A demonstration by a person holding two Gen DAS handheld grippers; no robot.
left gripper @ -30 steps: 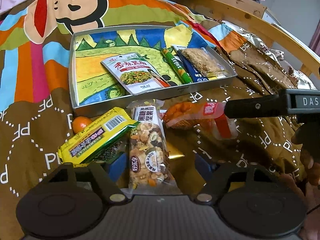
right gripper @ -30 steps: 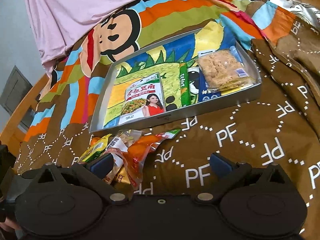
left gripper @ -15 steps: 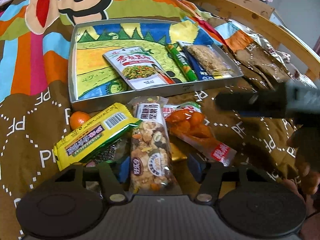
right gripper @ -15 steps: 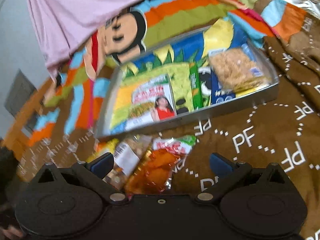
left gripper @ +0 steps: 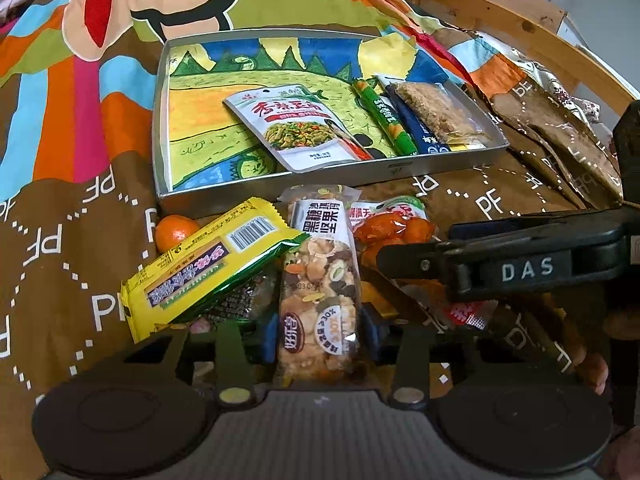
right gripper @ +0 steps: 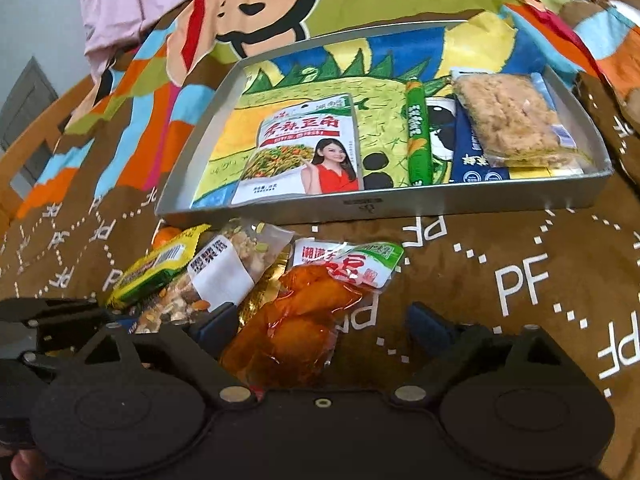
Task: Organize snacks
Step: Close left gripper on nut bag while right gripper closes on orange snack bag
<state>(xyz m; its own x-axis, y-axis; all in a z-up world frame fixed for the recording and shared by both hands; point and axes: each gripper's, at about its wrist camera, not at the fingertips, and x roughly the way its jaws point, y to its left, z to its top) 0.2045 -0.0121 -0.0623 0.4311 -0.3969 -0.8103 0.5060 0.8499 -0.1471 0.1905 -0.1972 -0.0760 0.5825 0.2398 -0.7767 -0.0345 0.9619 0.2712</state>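
The left tongs are closing around the nut packet, blue pads at its sides; the right tongs, wide, are closing with the orange packet between them; both packets lie on the bed before the tray.

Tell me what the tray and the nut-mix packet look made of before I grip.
Tray: looks like thin sheet metal, matte silver-grey, judging by its straight folded walls and dull sheen; tin or aluminium, I can't tell which.
Nut-mix packet: seemingly clear glossy plastic film, since the nuts show through and highlights glint on it.
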